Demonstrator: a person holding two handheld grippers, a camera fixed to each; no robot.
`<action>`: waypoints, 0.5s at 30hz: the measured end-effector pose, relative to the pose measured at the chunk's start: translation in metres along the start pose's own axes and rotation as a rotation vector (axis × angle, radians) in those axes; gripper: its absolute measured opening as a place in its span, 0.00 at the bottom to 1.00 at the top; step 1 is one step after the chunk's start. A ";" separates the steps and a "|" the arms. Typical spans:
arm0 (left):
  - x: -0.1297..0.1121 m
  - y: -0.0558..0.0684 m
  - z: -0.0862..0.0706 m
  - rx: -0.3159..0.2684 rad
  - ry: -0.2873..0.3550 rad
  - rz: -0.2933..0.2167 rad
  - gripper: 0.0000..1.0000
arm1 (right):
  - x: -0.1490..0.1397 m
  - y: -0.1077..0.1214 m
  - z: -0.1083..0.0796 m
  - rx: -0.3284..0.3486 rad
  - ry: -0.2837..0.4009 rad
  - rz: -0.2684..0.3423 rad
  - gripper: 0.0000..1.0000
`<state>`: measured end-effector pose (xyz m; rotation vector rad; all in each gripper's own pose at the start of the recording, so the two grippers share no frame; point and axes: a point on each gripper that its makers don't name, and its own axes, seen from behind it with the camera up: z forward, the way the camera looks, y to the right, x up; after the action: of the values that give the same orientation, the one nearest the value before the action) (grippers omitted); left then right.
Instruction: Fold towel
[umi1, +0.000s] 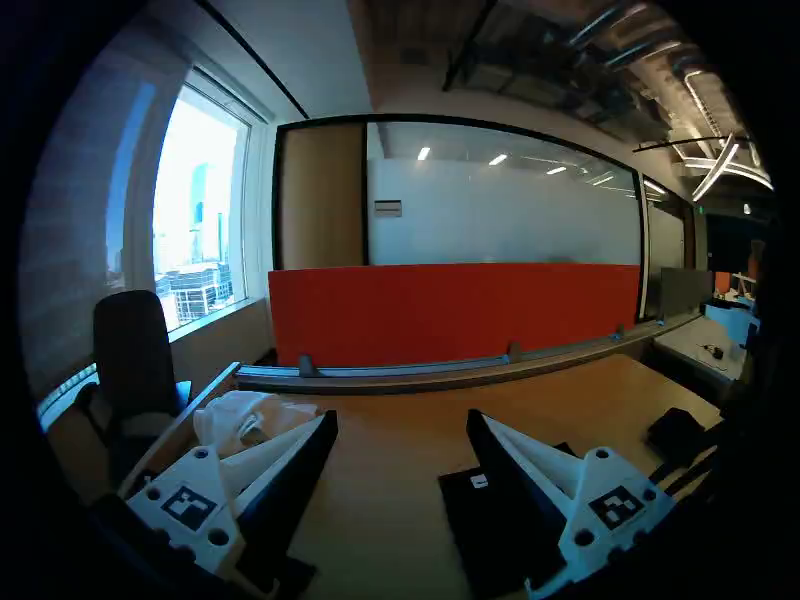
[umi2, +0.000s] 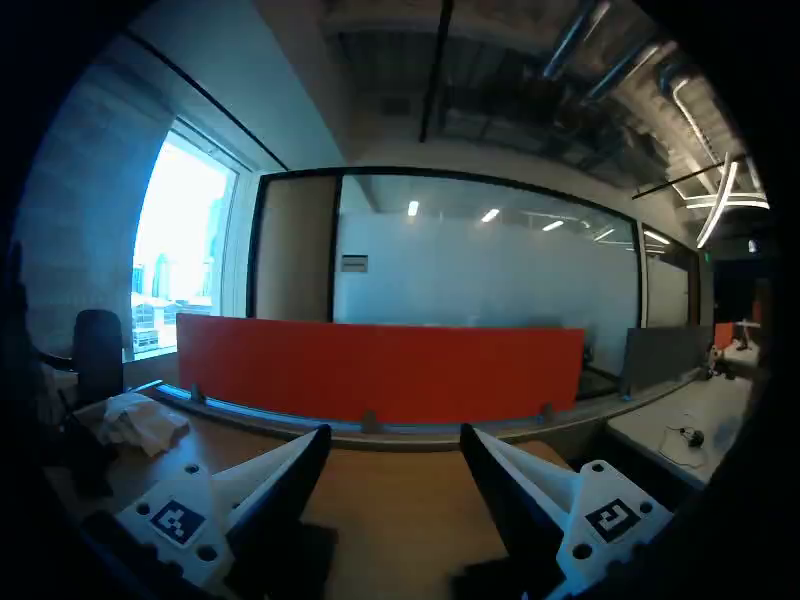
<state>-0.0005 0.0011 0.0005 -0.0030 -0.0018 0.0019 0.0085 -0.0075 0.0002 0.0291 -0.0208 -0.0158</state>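
One white towel (umi1: 245, 418) is seen crumpled in a loose heap at the far left corner of a wooden desk (umi1: 560, 385), unfolded. In the left gripper view, the left gripper (umi1: 400, 415) is held low over the near part of the desk with its fingers spread wide and nothing between them — the towel is partly hidden behind the tip of its left finger and is not gripped. A black mat (umi1: 470, 510) is laid flat on the desk beneath the right finger. A dark office chair (umi1: 130, 350) is placed left of the desk, beside a bright window (umi1: 195, 230). In the right gripper view, the right gripper (umi2: 395, 430) is likewise held with its fingers apart and empty, and the towel (umi2: 135, 418) is seen well off to its left. An orange divider (umi2: 380, 370) is stood along the desk's far edge, backed by a frosted glass wall (umi2: 480, 270).
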 end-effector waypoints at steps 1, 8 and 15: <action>-0.001 0.003 0.001 -0.008 -0.005 0.005 0.96 | -0.001 -0.003 0.000 0.016 -0.010 -0.010 1.00; -0.009 0.025 0.005 -0.105 -0.063 0.065 0.96 | -0.009 -0.025 -0.001 0.137 -0.079 -0.074 1.00; -0.010 0.047 0.006 -0.212 -0.117 0.113 0.96 | -0.017 -0.048 -0.003 0.263 -0.159 -0.101 1.00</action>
<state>-0.0110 0.0482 0.0060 -0.2150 -0.1191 0.1148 -0.0090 -0.0554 -0.0050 0.2918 -0.1802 -0.1158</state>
